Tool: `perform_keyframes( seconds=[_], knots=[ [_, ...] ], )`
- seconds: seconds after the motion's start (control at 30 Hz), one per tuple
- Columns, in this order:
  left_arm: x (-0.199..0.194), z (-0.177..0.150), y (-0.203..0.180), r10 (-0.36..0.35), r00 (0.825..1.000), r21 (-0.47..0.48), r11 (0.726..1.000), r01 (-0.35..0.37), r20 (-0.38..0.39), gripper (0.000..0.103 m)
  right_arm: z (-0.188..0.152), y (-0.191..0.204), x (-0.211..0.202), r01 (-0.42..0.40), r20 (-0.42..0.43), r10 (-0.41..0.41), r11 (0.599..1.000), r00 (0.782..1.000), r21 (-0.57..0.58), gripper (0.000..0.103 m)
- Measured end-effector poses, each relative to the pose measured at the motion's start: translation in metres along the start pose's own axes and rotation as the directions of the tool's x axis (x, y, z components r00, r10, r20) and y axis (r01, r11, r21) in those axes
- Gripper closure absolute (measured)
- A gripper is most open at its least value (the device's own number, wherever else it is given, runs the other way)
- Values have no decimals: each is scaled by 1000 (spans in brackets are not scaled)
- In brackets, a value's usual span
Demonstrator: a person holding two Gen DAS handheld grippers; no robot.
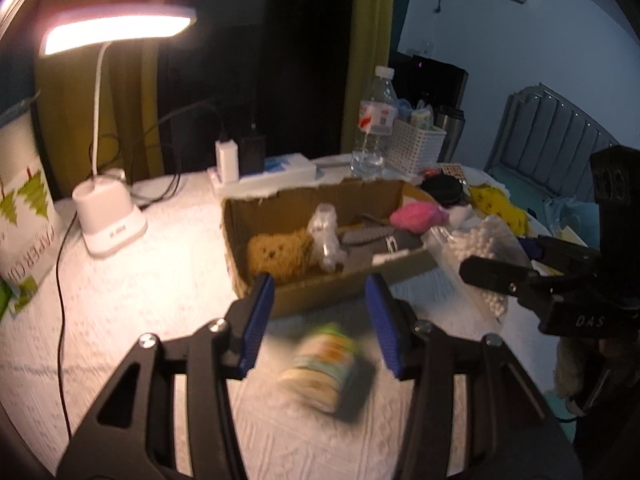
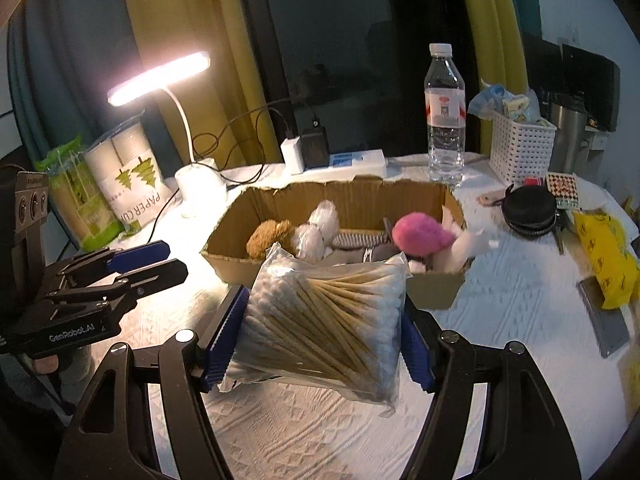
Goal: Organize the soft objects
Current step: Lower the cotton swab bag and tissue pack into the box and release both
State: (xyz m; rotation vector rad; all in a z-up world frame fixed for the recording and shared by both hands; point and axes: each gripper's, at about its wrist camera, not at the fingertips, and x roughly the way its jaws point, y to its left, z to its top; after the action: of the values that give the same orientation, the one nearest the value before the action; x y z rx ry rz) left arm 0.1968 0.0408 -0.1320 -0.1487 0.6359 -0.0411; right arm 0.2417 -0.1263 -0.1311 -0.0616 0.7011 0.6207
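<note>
The right gripper (image 2: 320,328) is clamping a clear bag of cotton swabs (image 2: 320,320) between its blue pads, holding it above the white tablecloth (image 2: 500,320), just in front of the cardboard box (image 2: 360,196). The bag is sitting tilted, its near corner hanging below the fingers. The left gripper (image 1: 320,320) is standing wide apart with nothing between its pads; a blurred green and cream packet (image 1: 328,368) is lying on the cloth below it, near the box's front wall. In the right wrist view the left gripper (image 2: 160,260) is showing at the left edge, beside the box. Inside the box a brown plush (image 2: 268,236) is lying at the left end, a clear wrapped bundle (image 2: 320,228) is leaning next to it, a grey striped cloth (image 2: 356,240) is lying in the middle, and a pink plush (image 2: 420,232) is resting at the right end. A lit desk lamp (image 2: 160,76) is shining behind the box, and a water bottle (image 2: 444,112) is standing upright beside a white basket (image 2: 520,148).
</note>
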Motion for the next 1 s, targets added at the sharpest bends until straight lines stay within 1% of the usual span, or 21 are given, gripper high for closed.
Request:
perform_keyframes(
  seconds=[0.07, 0.17, 0.27, 0.37, 0.5, 0.6, 0.63, 0.67, 0.7, 0.77, 0.9, 1.0],
  knots=[
    [3, 4, -1, 6, 1000, 2, 1000, -6, 14, 54, 4, -2, 3, 0, -1, 0, 1000, 1000, -2, 30],
    [10, 7, 2, 12, 1000, -4, 1000, -12, 15, 54, 10, -2, 9, 3, -7, -3, 1000, 1000, -12, 30],
    [18, 4, 8, 13, 1000, -17, 1000, -13, -5, 54, 14, 0, 15, 7, -11, -7, 1000, 1000, -23, 30],
    [22, -4, 15, -4, 999, -45, 999, 3, -36, 54, 14, -1, 18, 11, -17, -12, 1000, 1000, -16, 30],
    [25, -19, 21, -5, 997, -71, 997, -1, -79, 53, 8, -2, 22, 21, -33, -21, 1000, 999, 2, 30],
    [24, -29, 22, -4, 995, -86, 996, -5, -95, 52, 3, -3, 22, 28, -44, -28, 1000, 999, 8, 30],
    [24, -32, 21, -5, 995, -87, 996, -4, -102, 50, 1, -3, 21, 29, -44, -28, 1000, 999, 11, 30],
    [26, -36, 18, -10, 993, -80, 997, 1, -116, 43, 0, -3, 20, 28, -43, -28, 999, 999, 14, 30],
    [27, -39, 14, -18, 992, -70, 997, 10, -126, 31, -2, -2, 18, 28, -42, -27, 999, 999, 17, 30],
    [29, -44, 6, -29, 990, -53, 998, 22, -137, 21, -4, -3, 15, 25, -37, -25, 999, 999, 23, 30],
    [41, -50, -11, -11, 983, -3, 1000, 11, -182, 20, -7, -9, 10, 23, -31, -22, 999, 999, 34, 30],
    [55, -53, -23, 25, 976, 49, 999, -15, -214, 20, -10, -14, 6, 23, -24, -22, 999, 999, 45, 30]
  ],
)
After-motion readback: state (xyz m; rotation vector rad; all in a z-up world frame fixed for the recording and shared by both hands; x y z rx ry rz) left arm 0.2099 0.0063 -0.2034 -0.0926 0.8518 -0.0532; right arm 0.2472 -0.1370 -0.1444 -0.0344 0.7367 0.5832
